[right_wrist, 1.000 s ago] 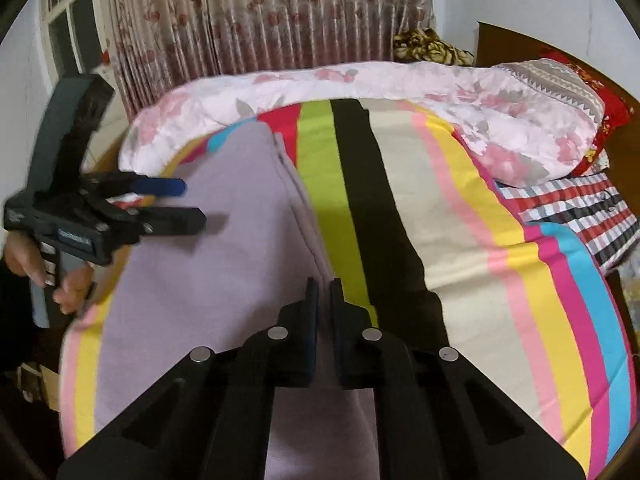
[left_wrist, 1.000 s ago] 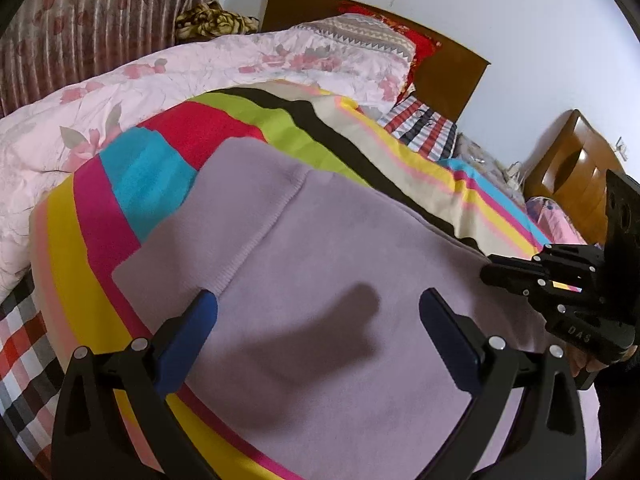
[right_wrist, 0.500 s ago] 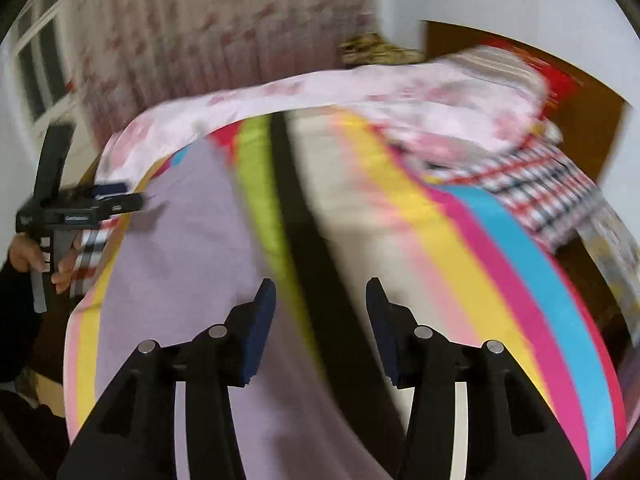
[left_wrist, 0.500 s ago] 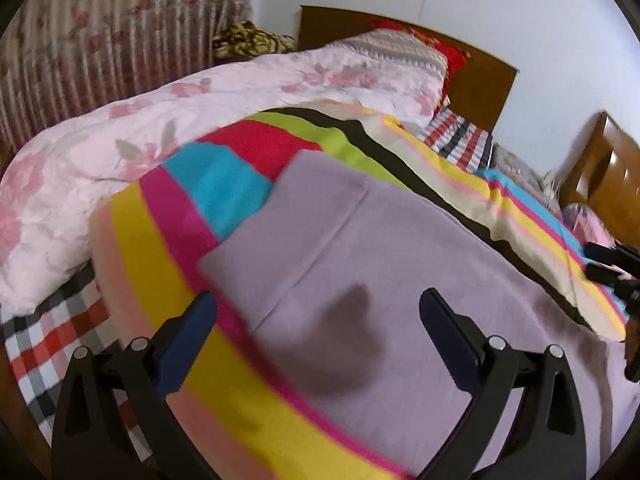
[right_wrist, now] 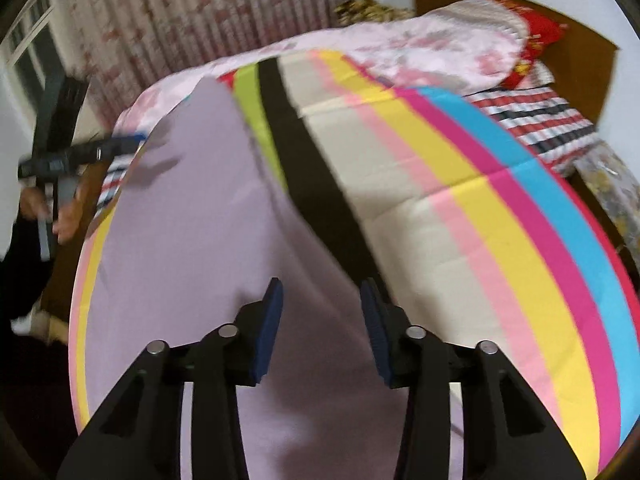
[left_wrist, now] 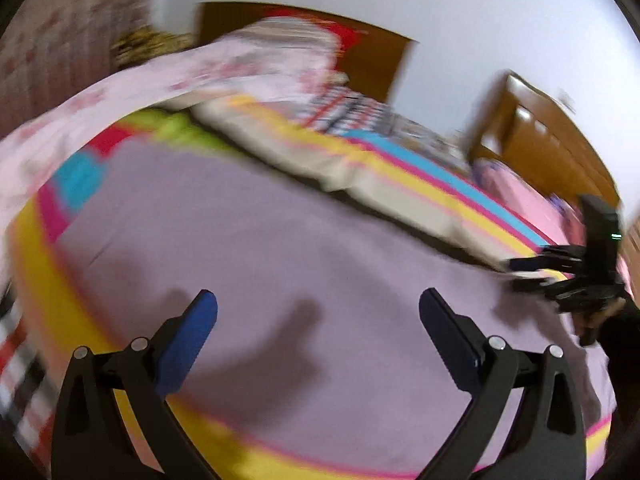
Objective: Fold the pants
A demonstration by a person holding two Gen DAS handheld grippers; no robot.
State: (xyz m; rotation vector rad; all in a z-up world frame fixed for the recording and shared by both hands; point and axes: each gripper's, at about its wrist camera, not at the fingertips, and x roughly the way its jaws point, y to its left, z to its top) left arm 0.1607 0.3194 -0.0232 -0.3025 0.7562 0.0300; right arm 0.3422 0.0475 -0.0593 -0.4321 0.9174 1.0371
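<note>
**A:** Which step are we at with the pants (right_wrist: 192,216)?

**B:** Between folds, I'd judge. The lilac pants lie spread flat on the striped blanket (right_wrist: 500,208) that covers the bed, already a broad doubled panel, with one long edge running beside the black stripe. Neither pair of tongs has cloth in it.

**A:** How do the tongs stand?

**B:** The left tongs (left_wrist: 318,320) are wide apart, hovering over the near part of the pants with nothing between them, only their shadow on the fabric. The right tongs (right_wrist: 322,304) are part-way apart and have just been closing in from a wider gap; the pants' edge shows in the gap below them, but the pads aren't pressing on it.

**A:** So what does the next move call for?

**B:** Probably each pair has to drop to one end of the panel and pinch through all the layers at a corner, so the pants can be carried over on themselves. The right tongs sit over the edge by the black stripe, so they'd need to catch pants only, not the blanket beneath. The left view is smeared, so the exact corner there I can't make out.
</note>
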